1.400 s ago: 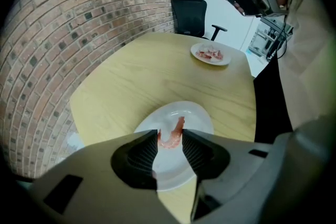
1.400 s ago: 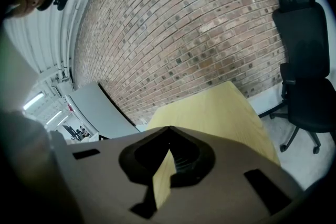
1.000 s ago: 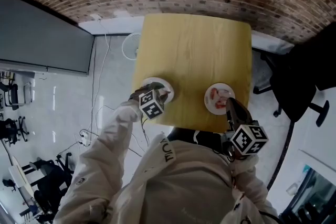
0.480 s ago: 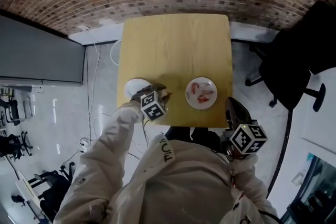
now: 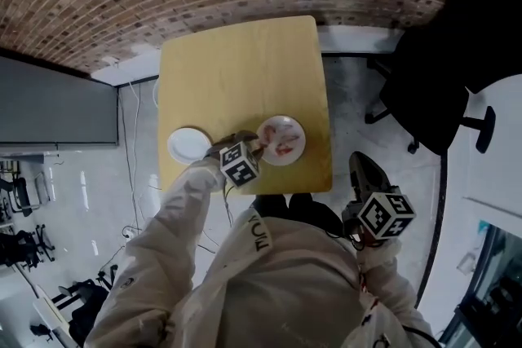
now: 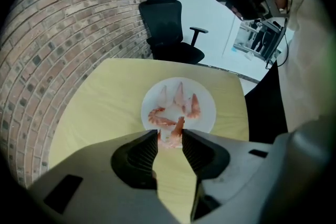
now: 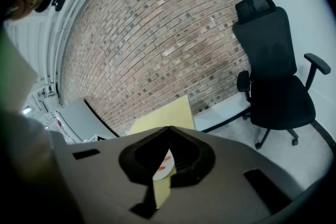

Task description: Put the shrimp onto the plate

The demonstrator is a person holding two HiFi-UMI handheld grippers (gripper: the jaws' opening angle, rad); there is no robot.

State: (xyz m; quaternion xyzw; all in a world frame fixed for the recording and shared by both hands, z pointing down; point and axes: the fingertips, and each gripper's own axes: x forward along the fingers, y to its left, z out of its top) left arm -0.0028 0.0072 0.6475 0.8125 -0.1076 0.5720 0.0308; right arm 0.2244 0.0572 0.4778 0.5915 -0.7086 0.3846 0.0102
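The shrimp (image 6: 173, 113) lie loosely spread on the plate (image 6: 207, 113), which sits near your edge of the desk (image 5: 245, 69). Your left gripper (image 6: 170, 136) hangs over that plate's rim at 8 o'clock. Its jaws are well apart and grip nothing, and one shrimp shows just past their tips. The empty plate (image 5: 189, 144) sits farther out at 9 o'clock. Your right gripper (image 7: 168, 128) is off the desk at 4 o'clock, jaws closed tip to tip with nothing in them.
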